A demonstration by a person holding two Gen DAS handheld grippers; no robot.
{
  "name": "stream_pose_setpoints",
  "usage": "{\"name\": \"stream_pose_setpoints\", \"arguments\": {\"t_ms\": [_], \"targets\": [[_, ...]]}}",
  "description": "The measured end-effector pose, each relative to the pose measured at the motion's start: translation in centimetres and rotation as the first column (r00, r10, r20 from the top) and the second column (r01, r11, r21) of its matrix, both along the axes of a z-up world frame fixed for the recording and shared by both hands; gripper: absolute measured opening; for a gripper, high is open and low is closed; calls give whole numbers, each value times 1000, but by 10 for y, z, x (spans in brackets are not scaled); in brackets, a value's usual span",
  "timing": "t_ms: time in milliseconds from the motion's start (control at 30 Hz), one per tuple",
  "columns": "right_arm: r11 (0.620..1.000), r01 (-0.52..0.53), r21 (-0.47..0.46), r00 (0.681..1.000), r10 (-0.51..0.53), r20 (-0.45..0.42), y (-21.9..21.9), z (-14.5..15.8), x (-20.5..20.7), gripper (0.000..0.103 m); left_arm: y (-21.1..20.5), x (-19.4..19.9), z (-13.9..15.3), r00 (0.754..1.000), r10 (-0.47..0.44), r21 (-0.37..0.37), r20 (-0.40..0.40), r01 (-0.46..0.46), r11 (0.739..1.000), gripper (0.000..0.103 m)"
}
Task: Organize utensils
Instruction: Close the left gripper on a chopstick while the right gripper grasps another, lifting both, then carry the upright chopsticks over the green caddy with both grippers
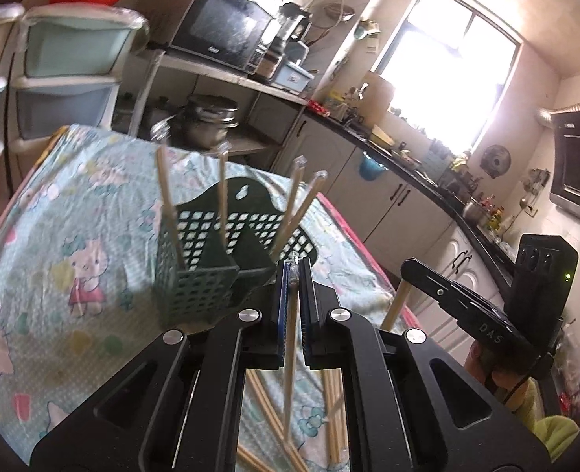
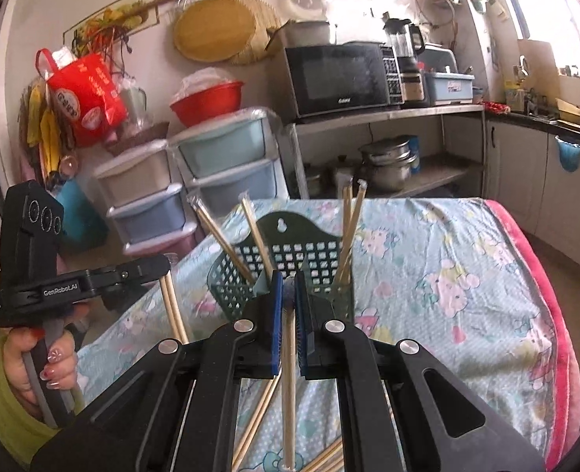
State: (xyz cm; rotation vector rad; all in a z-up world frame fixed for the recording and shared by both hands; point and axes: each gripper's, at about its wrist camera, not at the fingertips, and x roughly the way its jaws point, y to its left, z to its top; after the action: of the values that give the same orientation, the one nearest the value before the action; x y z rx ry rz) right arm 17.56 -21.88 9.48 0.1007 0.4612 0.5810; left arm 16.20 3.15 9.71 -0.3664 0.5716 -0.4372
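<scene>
Jaws of the left gripper (image 1: pixel 294 271) are closed on 1 wrapped chopstick (image 1: pixel 290 373), which hangs down between the blue pads toward the table. Jaws of the right gripper (image 2: pixel 288 281) are likewise closed on 1 wrapped chopstick (image 2: pixel 288 385), held nearly upright. Just beyond both grippers a dark green perforated utensil basket (image 1: pixel 207 263) is seen standing on the table, with 4 wrapped chopsticks (image 1: pixel 222 200) leaning out of its compartments, 2 toward each side. More chopsticks (image 1: pixel 335 413) are scattered flat on the cartoon-printed tablecloth (image 1: pixel 73 236) below the grippers. Each gripper is gripped by a person's hand (image 2: pixel 54 362) in a yellow-green sleeve. Behind the table, pastel drawer units (image 2: pixel 227 169), a red basin (image 2: pixel 207 102) and a black microwave (image 2: pixel 341 78) on a shelf are visible.
</scene>
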Motion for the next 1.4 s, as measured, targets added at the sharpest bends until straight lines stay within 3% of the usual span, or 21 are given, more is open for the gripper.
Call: {"name": "stream_pose_setpoints", "arguments": {"t_ms": [633, 1400], "targets": [[996, 80, 39, 993, -83, 87, -19, 29, -4, 6, -32, 18, 43, 994, -60, 44, 96, 56, 997, 3], [992, 83, 95, 968, -103, 228, -2, 90, 21, 6, 2, 43, 110, 968, 52, 42, 245, -64, 997, 3]]}}
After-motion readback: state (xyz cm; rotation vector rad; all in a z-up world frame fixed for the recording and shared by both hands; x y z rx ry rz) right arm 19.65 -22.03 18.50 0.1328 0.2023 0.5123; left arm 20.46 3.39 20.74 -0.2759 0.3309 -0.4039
